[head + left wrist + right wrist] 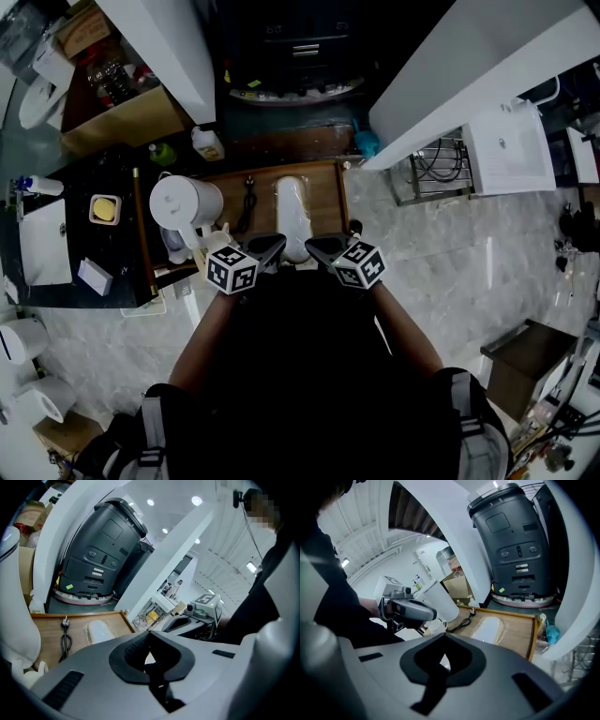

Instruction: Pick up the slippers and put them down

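A pair of white slippers [292,217] wrapped in clear plastic lies on a wooden tray [327,201] on the floor in front of me. The packet also shows in the left gripper view as the slippers [98,631] and in the right gripper view as the slippers [488,629]. My left gripper [271,247] and right gripper [320,247] hover side by side at the near end of the packet, apart from it. The left gripper [149,657] is shut with nothing between its pads. So is the right gripper [442,660].
On the tray, a black cable with plug [247,201] lies left of the slippers, beside a white jug [184,202]. A big dark machine [104,555] stands beyond the tray between white frame beams [450,70]. A wire rack [439,165] stands to the right.
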The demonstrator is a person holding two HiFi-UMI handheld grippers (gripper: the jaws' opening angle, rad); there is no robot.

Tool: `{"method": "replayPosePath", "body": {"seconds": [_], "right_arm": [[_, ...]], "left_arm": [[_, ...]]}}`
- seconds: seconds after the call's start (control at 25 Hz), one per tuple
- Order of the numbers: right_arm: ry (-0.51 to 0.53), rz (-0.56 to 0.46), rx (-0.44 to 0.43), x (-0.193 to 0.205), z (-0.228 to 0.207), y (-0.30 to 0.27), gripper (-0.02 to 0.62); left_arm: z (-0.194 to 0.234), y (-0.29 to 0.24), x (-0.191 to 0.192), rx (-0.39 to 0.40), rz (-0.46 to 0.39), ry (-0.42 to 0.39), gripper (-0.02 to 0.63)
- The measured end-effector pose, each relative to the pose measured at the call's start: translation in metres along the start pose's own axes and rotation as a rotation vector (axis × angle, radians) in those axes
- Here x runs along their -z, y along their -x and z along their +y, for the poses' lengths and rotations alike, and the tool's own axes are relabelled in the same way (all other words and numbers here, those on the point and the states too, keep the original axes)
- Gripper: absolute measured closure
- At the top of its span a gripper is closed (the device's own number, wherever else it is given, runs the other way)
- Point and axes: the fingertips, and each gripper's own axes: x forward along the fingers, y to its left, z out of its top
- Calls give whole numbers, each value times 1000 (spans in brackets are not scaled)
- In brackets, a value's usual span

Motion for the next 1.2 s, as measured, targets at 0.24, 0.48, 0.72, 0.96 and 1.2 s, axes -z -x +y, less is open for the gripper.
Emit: {"method": "replayPosePath", "body": {"seconds": [0.24, 0.48, 0.72, 0.96, 1.2], "right_arm": [[17, -9, 4, -1, 1, 2, 589], [23, -17, 8, -2, 2, 2, 589], [25, -23, 11, -3, 3, 3, 589], [34, -25, 11, -4, 3, 2, 589], [40, -25, 3, -4, 5, 2, 589]], "left_arm": [[0, 2, -2, -1, -4, -4, 594], [-3, 2, -3, -2, -2, -12, 594], [-4, 2, -3, -5, -3, -13, 594], [-5, 2, -3, -5, -5, -12, 594], [-6, 1, -3, -7, -1, -18, 594]]}}
